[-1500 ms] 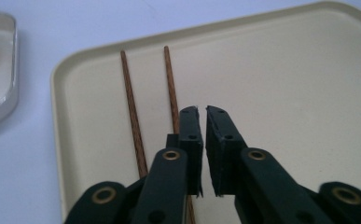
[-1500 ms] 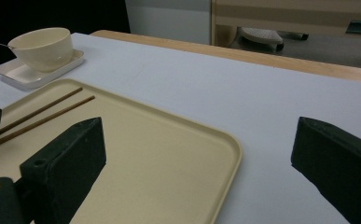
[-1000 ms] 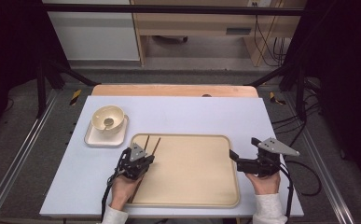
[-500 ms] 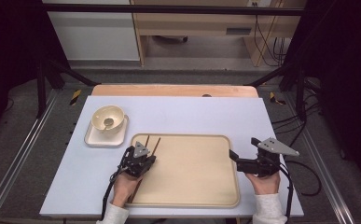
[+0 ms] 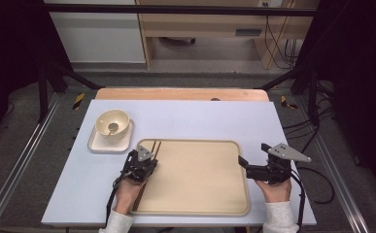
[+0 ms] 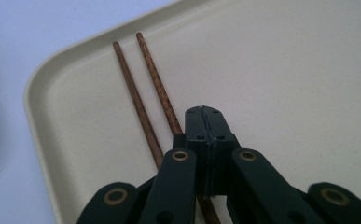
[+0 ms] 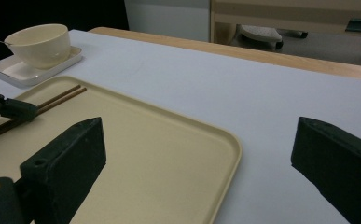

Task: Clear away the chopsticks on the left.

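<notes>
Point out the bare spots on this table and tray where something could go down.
Most of the tray is bare, from the chopsticks at its left edge across to the right rim. The table beyond the tray is bare too, right of the bowl on its plate. It is crowded at the tray's left edge, where the shut left tool sits over the chopsticks.

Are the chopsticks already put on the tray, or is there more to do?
Done: both chopsticks lie side by side along the left edge of the tray. In hand: the left claw is shut, just above them with nothing between its jaws; the right claw waits open at the tray's right edge. Probably left: the bowl on its small plate is off the tray.
</notes>
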Tool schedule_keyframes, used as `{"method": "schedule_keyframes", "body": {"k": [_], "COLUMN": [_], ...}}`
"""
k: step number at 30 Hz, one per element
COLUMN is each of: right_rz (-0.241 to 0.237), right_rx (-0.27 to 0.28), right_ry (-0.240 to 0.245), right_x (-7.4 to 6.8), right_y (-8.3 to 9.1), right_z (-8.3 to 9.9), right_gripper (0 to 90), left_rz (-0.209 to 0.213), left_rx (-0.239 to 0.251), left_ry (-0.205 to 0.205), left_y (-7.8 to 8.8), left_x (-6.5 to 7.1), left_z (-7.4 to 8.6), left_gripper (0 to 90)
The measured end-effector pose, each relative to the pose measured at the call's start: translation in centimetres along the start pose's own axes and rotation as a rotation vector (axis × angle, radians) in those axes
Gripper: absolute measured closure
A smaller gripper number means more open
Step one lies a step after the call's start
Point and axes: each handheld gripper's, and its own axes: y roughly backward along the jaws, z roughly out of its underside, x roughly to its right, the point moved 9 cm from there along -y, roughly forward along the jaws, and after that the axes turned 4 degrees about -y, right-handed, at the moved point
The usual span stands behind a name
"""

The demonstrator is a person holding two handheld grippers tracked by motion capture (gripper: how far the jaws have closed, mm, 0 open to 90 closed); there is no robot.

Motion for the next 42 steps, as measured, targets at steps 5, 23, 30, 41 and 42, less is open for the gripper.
{"method": "schedule_keyframes", "body": {"k": [5,23,30,41,42], "right_rz": [-0.001,-0.003,-0.003,-0.002,-0.003], "right_rx": [0.000,-0.004,-0.004,0.003,0.003], "right_ry": [-0.002,0.001,0.000,0.001,0.001], "right_x": [0.0,0.0,-0.1,0.0,0.0], "right_y": [0.0,-0.1,-0.1,0.0,0.1], "right_z": [0.0,0.1,0.1,0.0,-0.1], "right_gripper": [3.6,3.6,3.7,3.7,3.7], "left_rz": [-0.021,-0.049,-0.040,0.025,0.033], "left_rx": [-0.012,-0.008,-0.004,0.122,0.138], "left_ry": [0.008,0.064,0.048,0.064,0.065], "left_y": [0.2,0.7,0.7,2.5,2.9], "left_x": [-0.6,-1.9,-1.7,-1.4,-1.5], "left_z": [0.3,1.3,1.2,-0.2,-0.4], "left_gripper": [89.6,89.6,89.5,85.9,84.1]}}
